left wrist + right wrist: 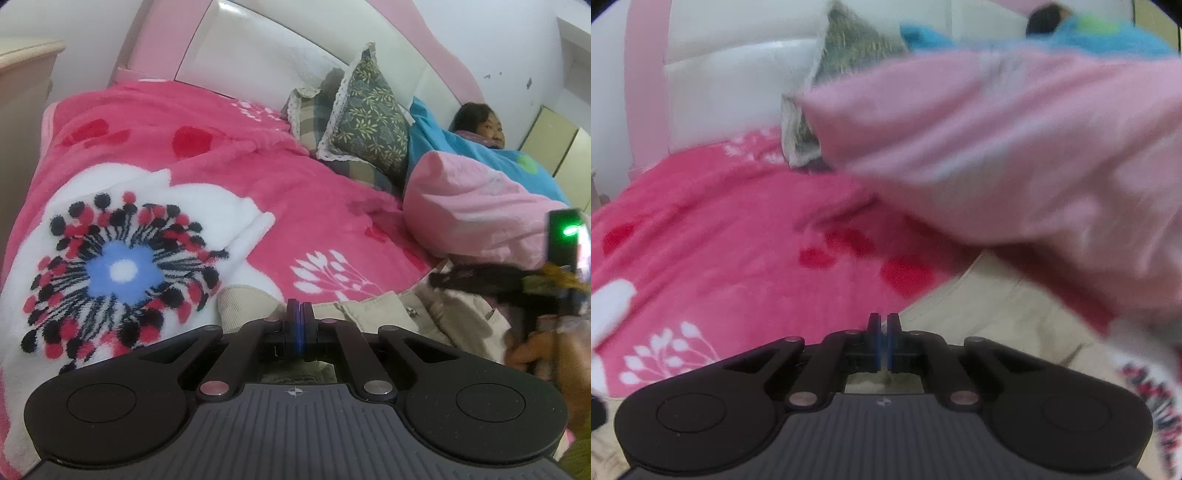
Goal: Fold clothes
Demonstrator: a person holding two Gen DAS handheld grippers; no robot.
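One garment: beige garment (373,314), soft, light, limp on bed (229,177).
Grip point: hem edges.
Left gripper (300,325): jaws shut, apparently pinching cloth.
Right gripper (884,341): jaws shut over beige cloth, hold unclear.

You have a hot-pink blanket (229,177) with red blotches, white sprigs and a white patch bearing a blue-centred flower ringed in black and red dots. Your garment (373,314) is plain beige. Behind it sit a grey-green leaf-print pillow (369,114), a pale pink quilt (472,206) and a turquoise cover (461,144).
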